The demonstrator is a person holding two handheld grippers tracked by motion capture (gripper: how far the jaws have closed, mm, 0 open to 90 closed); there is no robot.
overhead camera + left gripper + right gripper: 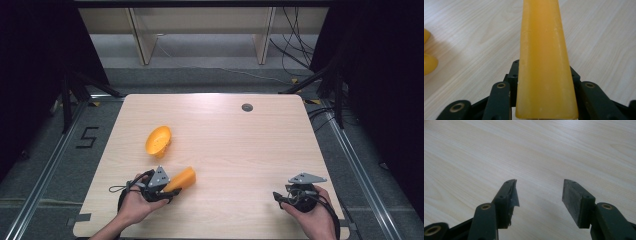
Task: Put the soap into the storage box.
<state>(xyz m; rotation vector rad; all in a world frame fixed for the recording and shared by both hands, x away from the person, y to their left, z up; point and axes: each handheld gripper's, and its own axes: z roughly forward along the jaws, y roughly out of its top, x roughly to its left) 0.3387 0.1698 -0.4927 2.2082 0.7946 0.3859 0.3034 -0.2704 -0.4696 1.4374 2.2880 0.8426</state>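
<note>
— Grippers first: what is the left gripper (172,192) doing?

— Its jaws are clamped on the near end of an orange wedge-shaped piece (181,179). In the left gripper view the orange piece (544,62) runs straight up from between the two black jaws, long and smooth, narrowing toward its far end. In the high view it angles forward and to the right over the table (240,145).

— And the right gripper (281,196)?

— Held low at the table's near right corner, in the person's right hand (312,217). In its own view the right gripper (539,195) has its jaws spread wide, with bare wood showing between them. The pad on the left jaw looks torn at its edge.

— Anything else on the wood?

— An orange bowl (158,140), tipped on its side, lies beyond the left gripper, apart from the wedge. Its rounded edge (429,60) peeks in at the left border of the left gripper view. A small dark round fitting (247,107) sits near the far edge.
</note>
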